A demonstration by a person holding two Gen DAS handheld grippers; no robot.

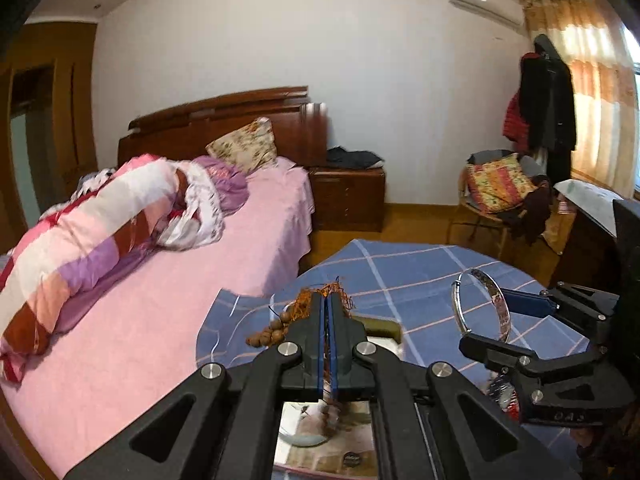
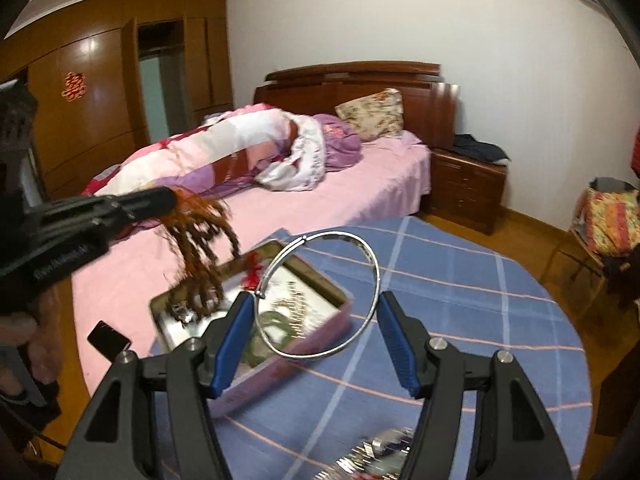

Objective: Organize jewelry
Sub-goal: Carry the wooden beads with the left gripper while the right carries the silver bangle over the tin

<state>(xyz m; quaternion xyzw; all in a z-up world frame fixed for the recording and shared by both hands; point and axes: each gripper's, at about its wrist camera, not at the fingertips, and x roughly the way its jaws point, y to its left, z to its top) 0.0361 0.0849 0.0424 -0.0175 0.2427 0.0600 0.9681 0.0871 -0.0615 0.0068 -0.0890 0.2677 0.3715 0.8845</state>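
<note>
My left gripper (image 1: 327, 300) is shut on a brown beaded necklace with orange tassels (image 1: 276, 330); in the right wrist view the left gripper (image 2: 168, 198) holds the beaded necklace (image 2: 200, 256) hanging above an open tin box (image 2: 344, 300). My right gripper (image 2: 316, 300) is shut on a large silver bangle (image 2: 372, 256), pinched between its blue pads, held above the table by the box. In the left wrist view the right gripper (image 1: 504, 312) holds the bangle (image 1: 460, 312) upright. The box holds a green bracelet (image 2: 280, 328) and a red tassel (image 2: 252, 268).
A round table with a blue checked cloth (image 2: 460, 300) stands beside a bed with a pink sheet (image 2: 320, 208). More shiny jewelry (image 2: 380, 456) lies on the cloth near the front. A black card (image 2: 109, 339) lies on the bed edge. A chair (image 1: 496, 196) stands at right.
</note>
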